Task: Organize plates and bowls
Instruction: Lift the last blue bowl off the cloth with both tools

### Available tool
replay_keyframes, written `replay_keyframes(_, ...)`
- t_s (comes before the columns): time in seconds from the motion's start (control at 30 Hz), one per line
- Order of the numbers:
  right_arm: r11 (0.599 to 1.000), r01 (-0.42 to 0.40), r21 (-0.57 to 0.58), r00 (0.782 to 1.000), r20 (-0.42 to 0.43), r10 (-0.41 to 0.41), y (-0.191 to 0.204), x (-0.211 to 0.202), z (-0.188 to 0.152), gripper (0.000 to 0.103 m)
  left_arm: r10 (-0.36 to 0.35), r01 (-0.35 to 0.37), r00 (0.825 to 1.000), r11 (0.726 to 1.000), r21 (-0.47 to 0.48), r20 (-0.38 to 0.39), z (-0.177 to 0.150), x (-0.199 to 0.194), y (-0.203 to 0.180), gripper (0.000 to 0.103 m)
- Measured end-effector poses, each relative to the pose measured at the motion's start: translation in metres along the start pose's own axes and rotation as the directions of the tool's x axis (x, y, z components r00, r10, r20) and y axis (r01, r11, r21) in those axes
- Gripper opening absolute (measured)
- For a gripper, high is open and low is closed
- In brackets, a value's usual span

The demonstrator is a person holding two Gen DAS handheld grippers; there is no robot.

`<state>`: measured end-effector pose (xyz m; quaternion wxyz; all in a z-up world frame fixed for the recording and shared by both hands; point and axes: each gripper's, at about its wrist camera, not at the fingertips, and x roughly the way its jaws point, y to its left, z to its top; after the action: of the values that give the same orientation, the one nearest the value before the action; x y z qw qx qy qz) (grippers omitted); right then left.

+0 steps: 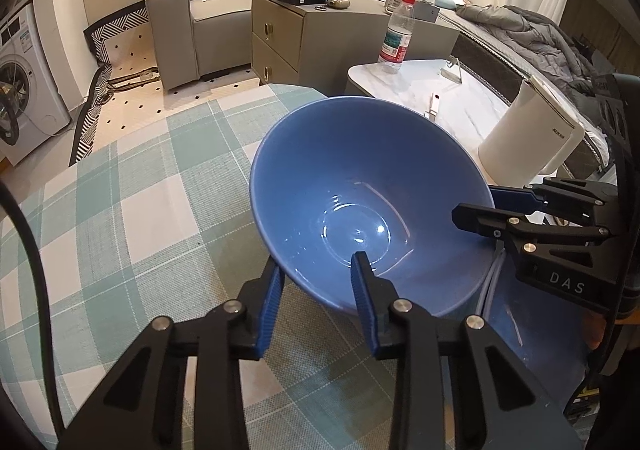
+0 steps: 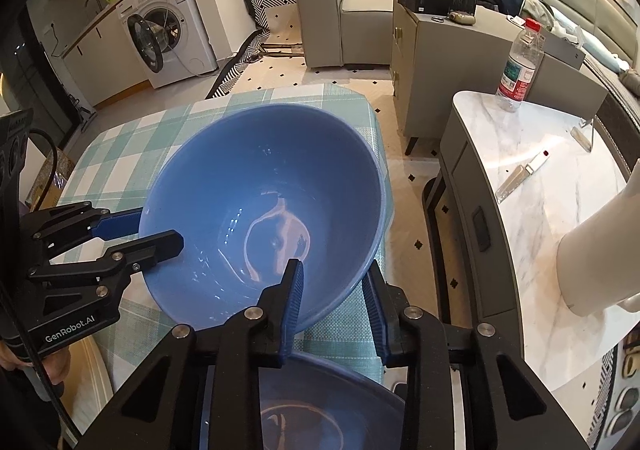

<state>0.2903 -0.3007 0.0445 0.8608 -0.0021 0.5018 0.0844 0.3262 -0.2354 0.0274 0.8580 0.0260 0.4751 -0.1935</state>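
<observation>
Left hand-held gripper (image 1: 320, 290): matte black angular linkage arms, round silver pivot screws, blue ribbed finger pads (image 1: 270, 310). Seen from the right wrist camera, its side plate reads "GenRobot.AI" in white. A black cable (image 1: 32, 250) arcs past it.

Right hand-held gripper (image 2: 334, 306): same black arms, silver screws, blue ribbed pads. From the left wrist camera, white letters "DAS" show on its body.
</observation>
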Motion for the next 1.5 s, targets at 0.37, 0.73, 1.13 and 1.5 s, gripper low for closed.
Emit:
replay_keyframes(0.37,1.000,0.014,-0.019,1.000,0.015,-0.014,0.006,-0.002,0.000,0.031,0.017,-0.017,1.000,1.000,0.005,0.025,0.000,-0.005,0.001,0.032)
replay_keyframes(0.73,0.999,0.020,-0.034,0.999,0.046,-0.018,0.016,-0.015,0.003,0.031,0.013,-0.012,0.998,1.000,-0.005,0.055,-0.002,-0.018,0.007,0.032)
replay_keyframes(1.13,0.999,0.023,-0.048,0.996,0.092,-0.019,0.031,-0.036,0.006,0.031,0.021,-0.020,0.995,1.000,-0.013,0.098,-0.003,-0.040,0.011,0.032)
replay_keyframes(1.5,0.998,0.025,-0.059,0.991,0.136,-0.017,0.043,-0.065,0.003,0.031,0.015,-0.014,0.991,1.000,-0.015,0.132,-0.006,-0.061,0.011,0.032)
